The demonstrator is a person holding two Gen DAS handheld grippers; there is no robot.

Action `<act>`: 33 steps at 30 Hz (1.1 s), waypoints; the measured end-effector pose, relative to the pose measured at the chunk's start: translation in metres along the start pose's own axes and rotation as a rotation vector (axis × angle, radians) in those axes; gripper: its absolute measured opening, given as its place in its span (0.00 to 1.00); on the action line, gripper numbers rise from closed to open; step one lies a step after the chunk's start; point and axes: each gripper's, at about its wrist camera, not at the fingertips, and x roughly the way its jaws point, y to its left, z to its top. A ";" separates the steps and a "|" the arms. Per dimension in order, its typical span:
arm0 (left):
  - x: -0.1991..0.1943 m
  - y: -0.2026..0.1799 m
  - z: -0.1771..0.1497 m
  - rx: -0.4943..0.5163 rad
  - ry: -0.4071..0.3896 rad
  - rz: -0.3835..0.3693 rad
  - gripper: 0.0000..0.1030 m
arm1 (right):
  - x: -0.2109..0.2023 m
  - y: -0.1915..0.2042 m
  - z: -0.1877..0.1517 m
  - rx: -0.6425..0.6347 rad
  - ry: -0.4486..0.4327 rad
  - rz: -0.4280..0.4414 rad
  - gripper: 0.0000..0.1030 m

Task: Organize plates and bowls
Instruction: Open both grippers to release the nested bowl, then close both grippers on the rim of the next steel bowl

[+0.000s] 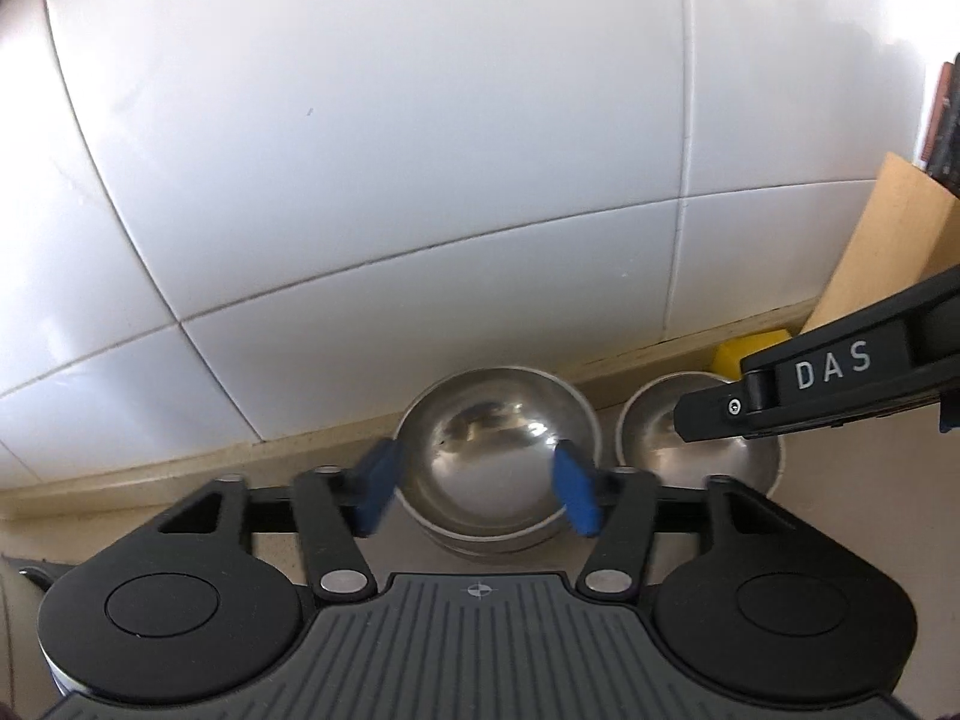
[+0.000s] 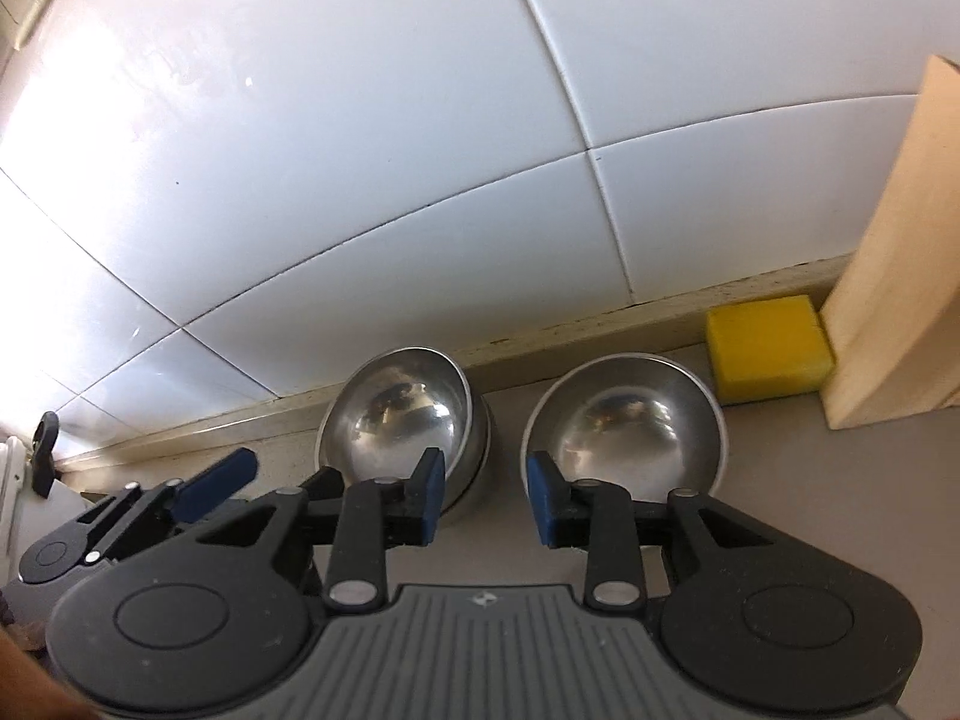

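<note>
Standing here: both steel bowls sit on the bench against the tiled wall. Left hand-held gripper (image 1: 477,489) gapes around the left stacked bowl (image 1: 498,450); right hand-held gripper (image 2: 486,501) hangs released near the right bowl (image 2: 627,420), probably next for nesting.

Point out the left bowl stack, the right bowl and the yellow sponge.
left bowl stack (image 2: 399,414): right wrist view, inner wall of the top bowl.
right bowl (image 2: 630,420): right wrist view, inside bottom.
yellow sponge (image 2: 768,345): right wrist view, front face.
</note>
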 end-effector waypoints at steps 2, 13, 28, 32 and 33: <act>-0.006 -0.009 0.000 0.017 -0.012 0.007 0.67 | -0.006 -0.005 -0.002 0.002 -0.005 0.002 0.15; -0.001 -0.048 0.000 0.012 0.033 -0.015 0.80 | -0.022 -0.043 -0.006 0.025 -0.007 -0.017 0.21; 0.051 -0.077 -0.008 -0.148 0.214 -0.086 0.81 | 0.008 -0.101 0.009 0.036 0.076 -0.030 0.26; 0.066 -0.074 -0.010 -0.229 0.246 -0.097 0.81 | 0.028 -0.107 0.013 0.033 0.111 -0.005 0.26; 0.070 -0.076 -0.010 -0.232 0.255 -0.095 0.81 | 0.033 -0.108 0.013 0.029 0.121 0.003 0.26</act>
